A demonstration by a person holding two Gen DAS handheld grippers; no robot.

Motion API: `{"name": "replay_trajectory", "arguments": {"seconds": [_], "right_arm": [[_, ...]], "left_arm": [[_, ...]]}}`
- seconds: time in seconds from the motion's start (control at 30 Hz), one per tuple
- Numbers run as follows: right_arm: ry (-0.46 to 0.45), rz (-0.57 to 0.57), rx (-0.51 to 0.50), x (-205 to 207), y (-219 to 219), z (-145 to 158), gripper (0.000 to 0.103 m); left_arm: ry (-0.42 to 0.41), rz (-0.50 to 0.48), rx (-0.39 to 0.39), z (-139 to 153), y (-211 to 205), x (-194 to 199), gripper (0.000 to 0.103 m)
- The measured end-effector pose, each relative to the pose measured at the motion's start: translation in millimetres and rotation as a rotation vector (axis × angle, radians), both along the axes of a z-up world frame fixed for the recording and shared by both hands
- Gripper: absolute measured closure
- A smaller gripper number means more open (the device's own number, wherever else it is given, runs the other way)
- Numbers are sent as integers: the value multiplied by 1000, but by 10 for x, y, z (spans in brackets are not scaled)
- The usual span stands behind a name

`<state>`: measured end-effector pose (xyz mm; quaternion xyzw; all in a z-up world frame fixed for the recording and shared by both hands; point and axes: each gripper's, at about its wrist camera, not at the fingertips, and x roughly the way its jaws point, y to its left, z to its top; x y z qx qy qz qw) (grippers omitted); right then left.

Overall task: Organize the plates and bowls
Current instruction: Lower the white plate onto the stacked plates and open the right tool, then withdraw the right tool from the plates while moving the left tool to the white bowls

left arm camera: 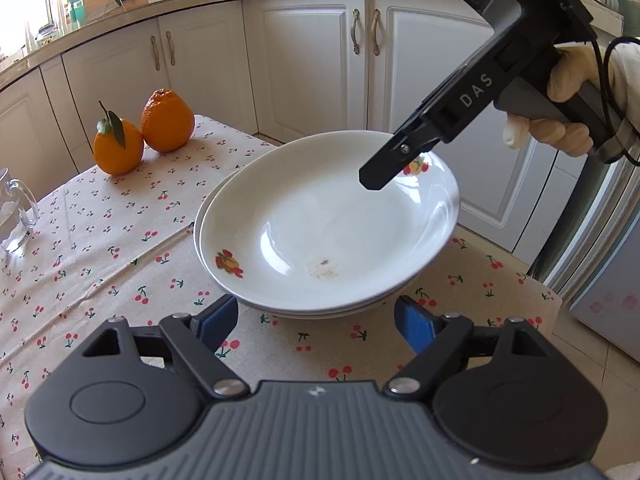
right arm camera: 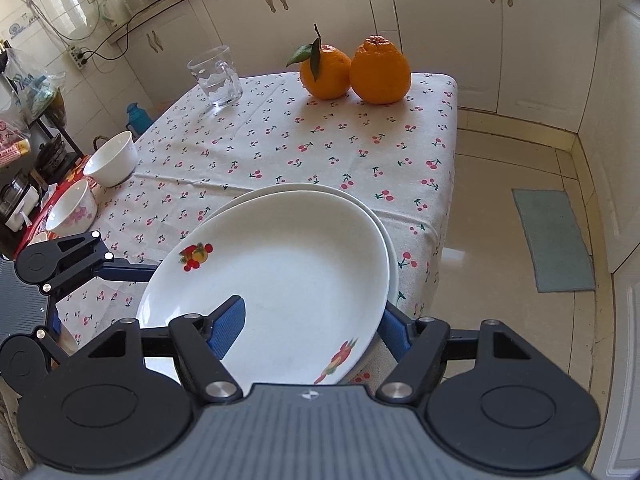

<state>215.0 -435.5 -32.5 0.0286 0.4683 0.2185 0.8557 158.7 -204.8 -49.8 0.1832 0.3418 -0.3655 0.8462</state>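
Note:
Two white deep plates with fruit decals are stacked near the table's corner; the top plate rests tilted on the lower plate. My right gripper is open, one finger inside the top plate, the other outside its rim; it also shows in the left wrist view at the plate's far rim. My left gripper is open and empty just in front of the plates' near edge, and shows in the right wrist view. Two white bowls sit at the table's left edge.
Two oranges sit at the far end of the cherry-print tablecloth. A glass mug stands near them. White cabinets surround the table; tiled floor and a green mat lie to the right.

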Motion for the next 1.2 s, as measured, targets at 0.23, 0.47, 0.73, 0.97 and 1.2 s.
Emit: {"name": "replay_trajectory", "arguments": {"seconds": [0.23, 0.47, 0.73, 0.97, 1.2], "right_arm": [[1, 0, -22, -81, 36, -3, 24], [2, -13, -50, -176, 111, -37, 9], [-94, -33, -37, -379, 278, 173, 0], [-172, -141, -120, -593, 653, 274, 0], [-231, -169, -199, -851, 1196, 213, 0]], "left_arm": [[-14, -9, 2, 21, 2, -72, 17], [-34, -5, -1, 70, 54, -142, 16], [-52, 17, -21, 161, 228, -260, 15], [-87, 71, -49, 298, 517, -422, 12], [-115, 151, -48, 387, 943, -655, 11]]}}
